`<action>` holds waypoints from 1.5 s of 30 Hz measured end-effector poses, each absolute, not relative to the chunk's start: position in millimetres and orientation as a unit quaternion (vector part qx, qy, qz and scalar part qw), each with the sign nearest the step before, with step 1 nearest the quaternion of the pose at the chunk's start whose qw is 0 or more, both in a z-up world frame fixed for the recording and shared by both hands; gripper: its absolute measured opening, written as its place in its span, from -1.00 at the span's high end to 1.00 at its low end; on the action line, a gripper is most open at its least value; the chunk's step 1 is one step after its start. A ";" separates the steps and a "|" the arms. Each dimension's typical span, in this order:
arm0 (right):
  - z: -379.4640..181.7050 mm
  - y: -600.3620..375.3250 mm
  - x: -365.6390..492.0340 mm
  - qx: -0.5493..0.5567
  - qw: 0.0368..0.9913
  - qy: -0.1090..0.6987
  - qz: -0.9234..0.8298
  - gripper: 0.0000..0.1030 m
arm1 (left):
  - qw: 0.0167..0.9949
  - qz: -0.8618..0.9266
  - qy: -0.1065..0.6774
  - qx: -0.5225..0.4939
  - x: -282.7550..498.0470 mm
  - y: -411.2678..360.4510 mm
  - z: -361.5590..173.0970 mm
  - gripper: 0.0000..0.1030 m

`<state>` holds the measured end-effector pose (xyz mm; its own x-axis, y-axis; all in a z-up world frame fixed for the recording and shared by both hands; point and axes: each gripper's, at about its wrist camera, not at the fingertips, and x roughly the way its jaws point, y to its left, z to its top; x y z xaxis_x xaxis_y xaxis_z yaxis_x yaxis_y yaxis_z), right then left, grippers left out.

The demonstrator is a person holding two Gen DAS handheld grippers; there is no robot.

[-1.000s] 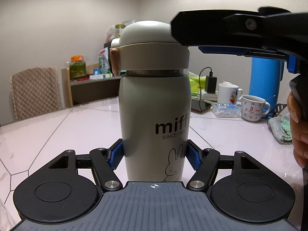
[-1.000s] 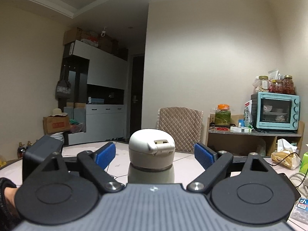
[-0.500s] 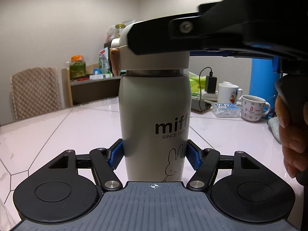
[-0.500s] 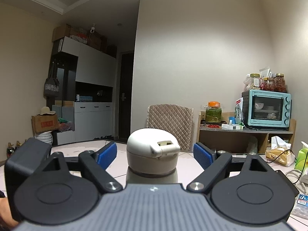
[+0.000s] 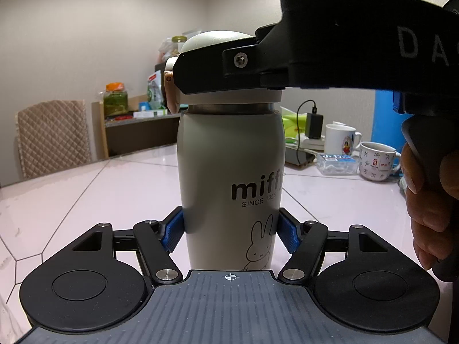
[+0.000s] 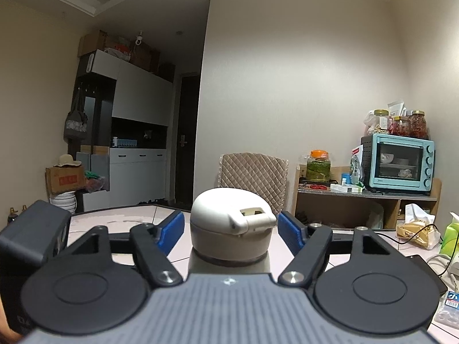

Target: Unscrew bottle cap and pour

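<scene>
My left gripper clamps the lower body of the upright bottle on the table. My right gripper is closing around the bottle's cap, pads not yet pressing.

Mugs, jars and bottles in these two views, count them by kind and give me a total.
Miffy bottle, gripped low by the left gripper, cap between the closing right gripper jaws: 1
Mugs, a plain-rimmed one and a patterned one: 2
Orange-lidded jar: 1
Jars on the toaster oven: 3
Total: 7
</scene>
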<state>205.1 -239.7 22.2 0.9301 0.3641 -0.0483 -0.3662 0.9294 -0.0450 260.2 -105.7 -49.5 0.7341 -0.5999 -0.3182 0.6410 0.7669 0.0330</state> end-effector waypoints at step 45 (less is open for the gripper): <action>33.9 -287.5 241.3 -0.054 0.924 0.015 0.378 -0.25 | 0.945 -0.283 0.154 0.058 240.0 -119.0 -52.0 -0.39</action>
<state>241.3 -287.5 33.9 0.7140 0.6967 -0.0690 -0.7000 0.7087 -0.0876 240.0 -119.0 -52.0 0.7918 -0.5173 -0.3248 0.5533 0.8327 0.0228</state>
